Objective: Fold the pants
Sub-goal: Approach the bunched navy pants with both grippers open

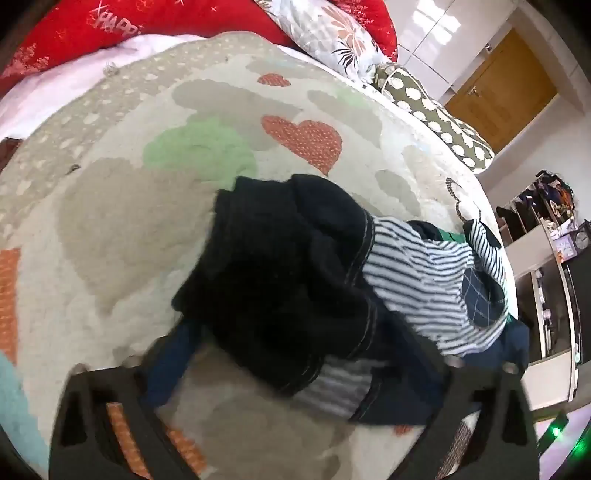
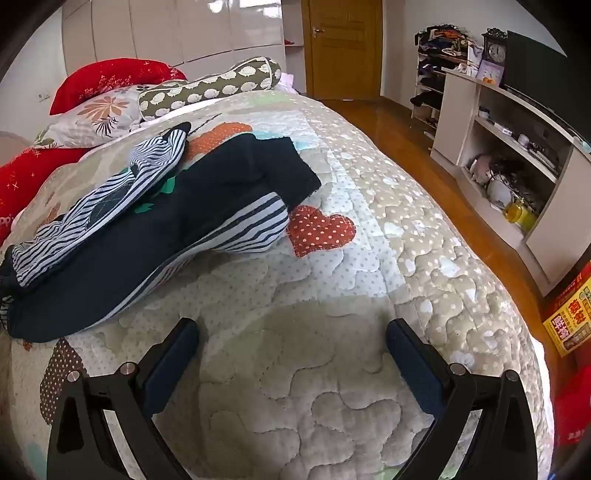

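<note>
Dark navy pants (image 2: 155, 236) (striped cuffs and lining) lie bunched on the quilt (image 2: 369, 229); left gripper (image 1: 291, 350) spread wide around them, right gripper (image 2: 291, 332) wide, empty.

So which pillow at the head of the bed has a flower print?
The white pillow, between the red pillow and the olive bolster.

"HAPP" (cut off) on red pillow (image 1: 74, 33), white lettering

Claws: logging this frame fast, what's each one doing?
Left claw: open around the dark pants, not clamped.
Right claw: open, empty, over the quilt.
</note>
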### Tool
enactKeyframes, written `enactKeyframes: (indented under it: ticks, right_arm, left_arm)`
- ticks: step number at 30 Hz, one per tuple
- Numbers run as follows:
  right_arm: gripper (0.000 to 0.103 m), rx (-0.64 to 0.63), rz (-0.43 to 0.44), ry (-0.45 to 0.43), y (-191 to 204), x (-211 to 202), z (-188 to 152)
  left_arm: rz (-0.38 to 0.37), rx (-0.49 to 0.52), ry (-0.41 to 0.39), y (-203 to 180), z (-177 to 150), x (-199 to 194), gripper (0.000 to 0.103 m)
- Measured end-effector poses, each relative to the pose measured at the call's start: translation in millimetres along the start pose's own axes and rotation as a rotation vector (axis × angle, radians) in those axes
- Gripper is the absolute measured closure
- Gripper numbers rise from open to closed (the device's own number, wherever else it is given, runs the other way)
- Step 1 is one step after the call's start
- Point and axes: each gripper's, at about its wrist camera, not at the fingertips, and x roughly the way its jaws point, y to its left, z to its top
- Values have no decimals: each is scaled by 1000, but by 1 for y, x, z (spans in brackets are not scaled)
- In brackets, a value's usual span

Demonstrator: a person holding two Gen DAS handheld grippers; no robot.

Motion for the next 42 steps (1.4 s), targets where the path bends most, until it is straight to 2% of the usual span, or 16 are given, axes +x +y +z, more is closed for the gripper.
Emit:
enactKeyframes:
  ticks: [1,2,3,10,15,16,18,20,25,26,27,28,32,34,37,42]
  right_arm:
    - [1,0,1,-1,0,0,0]
    - [1,1,3,-2,-1,0,-1]
    - [1,2,3,-2,-1,0,-1]
    - [1,2,3,-3,-1,-1,-1]
    - [1,0,-1,-2,-1,-1,-1]
    - [1,-1,-1,-2,-1,0,0]
    - [1,-1,-2,-2,-1,0,0]
    - [1,0,-4,-3,-1,0,-1]
    - [1,-4,5,16,-2,0,2]
    - [4,-1,8,26,-4,-2,4]
    - [18,19,14,9,-8,-10,8]
    - [22,43,32,-16,-12,-20,11]
    - [26,29,153,-56,-6,-45,45]
    - [26,5,237,-19,7,-41,70]
    - [26,7,344,127,29,-8,101]
    - [26,10,338,197,72,43,142]
  left_arm:
    - [7,2,7,-3,3,2,57]
    - [-13,2,25,-4,5,4,69]
    - [-24,-6,31,-4,8,4,76]
    - [66,7,-43,17,34,-20,81]
    - [160,1,-65,44,51,-26,78]
    - [161,2,-57,44,45,-28,73]
    - [155,-1,-22,48,42,-31,71]
    - [155,20,-46,44,32,-44,68]
    - [190,68,-150,32,4,-93,46]
    - [183,72,-171,30,-2,-105,43]
    - [171,78,-192,27,-11,-118,37]
    - [166,88,-209,23,-17,-127,30]
    - [176,119,-270,11,-40,-148,28]
    - [152,122,-275,6,-51,-150,28]
    - [135,121,-236,5,-52,-145,28]
    - [97,111,-223,9,-59,-141,28]
